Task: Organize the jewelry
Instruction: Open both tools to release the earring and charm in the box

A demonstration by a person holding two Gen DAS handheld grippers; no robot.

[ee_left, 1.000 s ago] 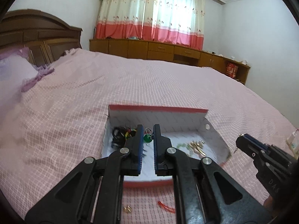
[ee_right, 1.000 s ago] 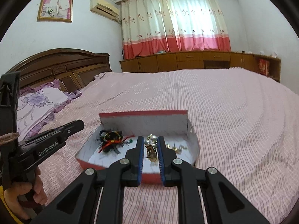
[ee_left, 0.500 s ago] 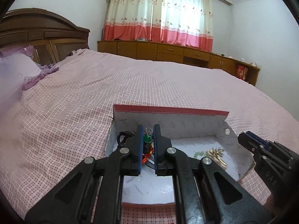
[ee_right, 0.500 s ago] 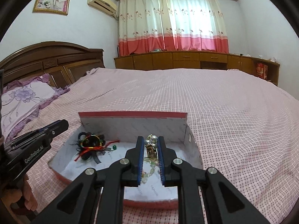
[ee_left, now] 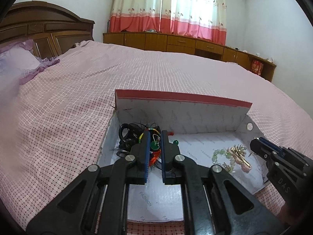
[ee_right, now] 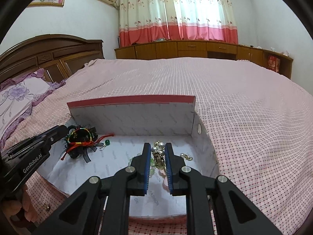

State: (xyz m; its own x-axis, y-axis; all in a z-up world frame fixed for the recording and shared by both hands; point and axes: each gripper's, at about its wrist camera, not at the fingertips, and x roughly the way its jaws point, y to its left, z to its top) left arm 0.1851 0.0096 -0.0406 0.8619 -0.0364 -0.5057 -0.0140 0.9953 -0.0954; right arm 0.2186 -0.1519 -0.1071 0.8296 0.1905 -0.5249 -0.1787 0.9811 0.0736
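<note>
One open box (ee_left: 182,115) lies on the bed (ee_left: 78,98), its single raised flap standing along the far edge and its white lining printed with the word FASHION. Two heaps of jewelry sit inside. The dark tangle of cords and bands (ee_right: 82,143) fills the far left corner of the box, with one small green bead (ee_left: 175,142) lying loose just beside it. The second heap, beads and gold pins (ee_left: 233,155), lies near the right edge. One tiny gold piece (ee_right: 47,207) rests on the bedspread outside the near left corner of the box.

The left gripper (ee_left: 155,143) hangs over the dark tangle, its fingers a narrow gap apart, and one green disc pendant (ee_left: 154,145) shows in that gap; whether the pads actually pinch it cannot be told. The right gripper (ee_right: 158,152) hangs over the right-hand heap with three or four pearls (ee_right: 159,146) visible between its slightly parted fingers, contact likewise unclear.

Compared with a second ago, both grippers have come forward and lower into the box, which now fills far more of each view, and the near edge has slid beneath them.
</note>
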